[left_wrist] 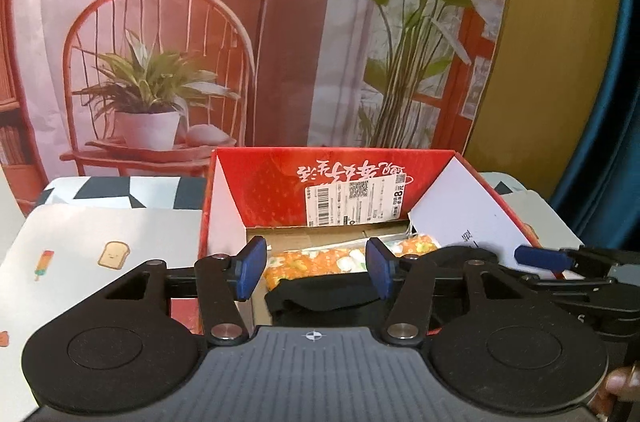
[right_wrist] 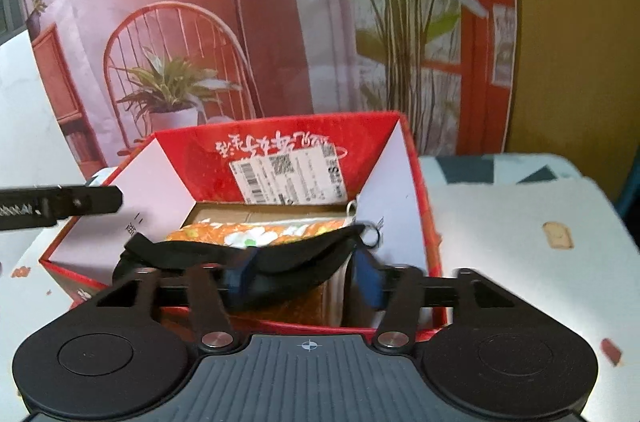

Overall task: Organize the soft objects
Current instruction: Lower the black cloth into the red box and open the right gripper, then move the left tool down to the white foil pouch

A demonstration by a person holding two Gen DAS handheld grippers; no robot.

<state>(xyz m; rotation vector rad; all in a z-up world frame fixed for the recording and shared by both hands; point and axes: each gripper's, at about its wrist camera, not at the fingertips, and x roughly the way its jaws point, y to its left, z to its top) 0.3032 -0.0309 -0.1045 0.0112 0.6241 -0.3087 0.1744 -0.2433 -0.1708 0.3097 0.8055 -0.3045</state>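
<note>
An open red cardboard box (left_wrist: 496, 182) (right_wrist: 416, 182) stands on the table. Inside lie an orange floral soft pouch (left_wrist: 320, 258) (right_wrist: 224, 234) and a black soft item (left_wrist: 320, 298) (right_wrist: 280, 262) draped over its near end. My left gripper (left_wrist: 314, 272) is open over the near end of the box, the black item between and below its blue pads, untouched. My right gripper (right_wrist: 304, 278) is open at the box's near edge, with the black item across its blue pads. The right gripper also shows in the left wrist view (left_wrist: 540, 256) at the box's right wall.
A white mat with food cartoons (left_wrist: 100, 242) (right_wrist: 520, 242) covers the table on both sides of the box. A printed backdrop (left_wrist: 240, 22) with a chair, lamp and plants hangs close behind. A yellow panel (left_wrist: 560, 22) and blue curtain (left_wrist: 616, 102) are at right.
</note>
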